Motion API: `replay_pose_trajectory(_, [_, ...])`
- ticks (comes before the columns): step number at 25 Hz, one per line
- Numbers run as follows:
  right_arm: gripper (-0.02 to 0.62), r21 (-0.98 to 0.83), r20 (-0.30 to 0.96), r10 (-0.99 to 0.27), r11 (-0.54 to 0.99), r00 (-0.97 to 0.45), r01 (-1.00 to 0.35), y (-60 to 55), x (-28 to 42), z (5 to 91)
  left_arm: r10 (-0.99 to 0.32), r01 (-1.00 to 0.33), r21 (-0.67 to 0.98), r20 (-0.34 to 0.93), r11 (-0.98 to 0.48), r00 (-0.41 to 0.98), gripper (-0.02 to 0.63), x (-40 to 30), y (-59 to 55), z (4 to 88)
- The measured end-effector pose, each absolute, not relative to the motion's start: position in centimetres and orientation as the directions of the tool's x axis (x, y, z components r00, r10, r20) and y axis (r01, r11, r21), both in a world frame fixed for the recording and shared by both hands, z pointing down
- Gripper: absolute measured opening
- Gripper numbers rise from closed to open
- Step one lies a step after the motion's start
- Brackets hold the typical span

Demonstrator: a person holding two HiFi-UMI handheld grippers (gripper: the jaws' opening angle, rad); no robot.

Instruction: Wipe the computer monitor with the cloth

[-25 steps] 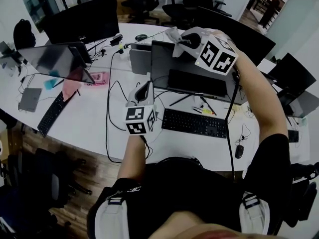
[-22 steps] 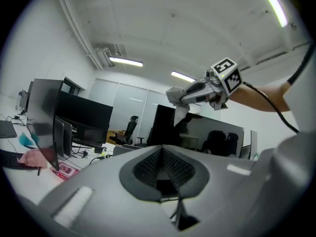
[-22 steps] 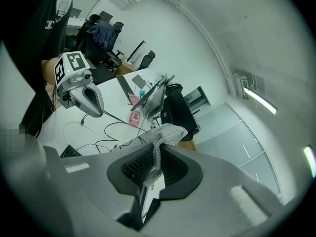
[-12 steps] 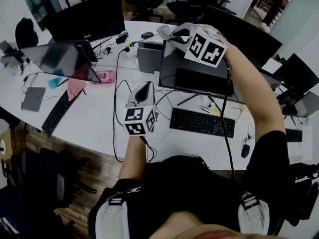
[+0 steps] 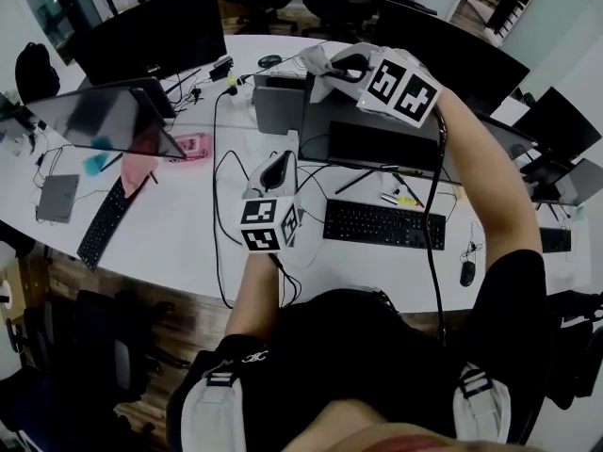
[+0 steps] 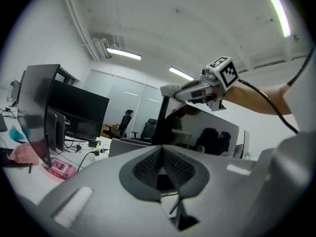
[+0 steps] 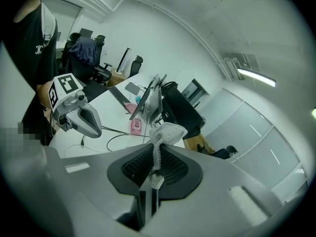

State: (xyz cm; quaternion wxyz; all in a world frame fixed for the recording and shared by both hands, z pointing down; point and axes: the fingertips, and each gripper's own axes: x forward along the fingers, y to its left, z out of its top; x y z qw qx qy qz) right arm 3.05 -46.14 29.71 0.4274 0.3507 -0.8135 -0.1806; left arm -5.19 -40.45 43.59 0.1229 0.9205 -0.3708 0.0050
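Observation:
The computer monitor (image 5: 377, 147) stands on the white desk (image 5: 179, 224) in front of me, screen dark. My right gripper (image 5: 333, 68) is at the monitor's top left corner, shut on a pale knitted cloth (image 5: 318, 62) that lies against the top edge. In the right gripper view the cloth (image 7: 166, 131) sticks up from between the closed jaws of the right gripper (image 7: 157, 153). My left gripper (image 5: 280, 162) hovers over the desk left of the monitor, jaws together and holding nothing. The left gripper view looks past the left gripper (image 6: 162, 151) up at the monitor (image 6: 210, 127) and the cloth (image 6: 168, 90).
A black keyboard (image 5: 382, 224) lies below the monitor, a mouse (image 5: 468, 273) to its right. Other monitors (image 5: 155, 31) stand at the back, a tilted screen (image 5: 104, 121) and a second keyboard (image 5: 104, 219) at left. Cables (image 5: 219, 205) trail across the desk.
The right gripper has carried the cloth leftwards along the monitor's top edge to its left corner. The left gripper has stayed put.

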Motion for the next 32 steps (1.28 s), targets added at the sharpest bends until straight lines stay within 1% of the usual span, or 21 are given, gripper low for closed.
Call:
replay_pose_trajectory(10, [0.032,0.517,0.539,-0.753,0.649,-0.377,-0.558,-45.0,6.5,29.5,-0.61,-0.618,0.23,0.114,-0.752,0.784,0.052,-2.5,-39.9,44.4])
replay_pose_trajectory(21, [0.032,0.475,0.518,-0.79,0.586,-0.329,-0.657,-43.0,11.2,29.5,-0.543,-0.558,0.207,0.125,-0.804,0.83,0.052,0.2,-38.8,44.4])
replay_pose_trajectory(25, [0.032,0.46,0.504,-0.809,0.549,-0.304,-0.698,-42.4,13.0,29.3,-0.539,-0.558,0.182,0.144,-0.81,0.83,0.052,1.4,-37.7,44.4])
replay_pose_trajectory(32, [0.032,0.454,0.511,-0.811,0.536,-0.284,-0.712,-40.6,16.8,29.4,-0.56,-0.577,0.144,0.143,-0.804,0.816,0.052,4.0,-35.4,43.5])
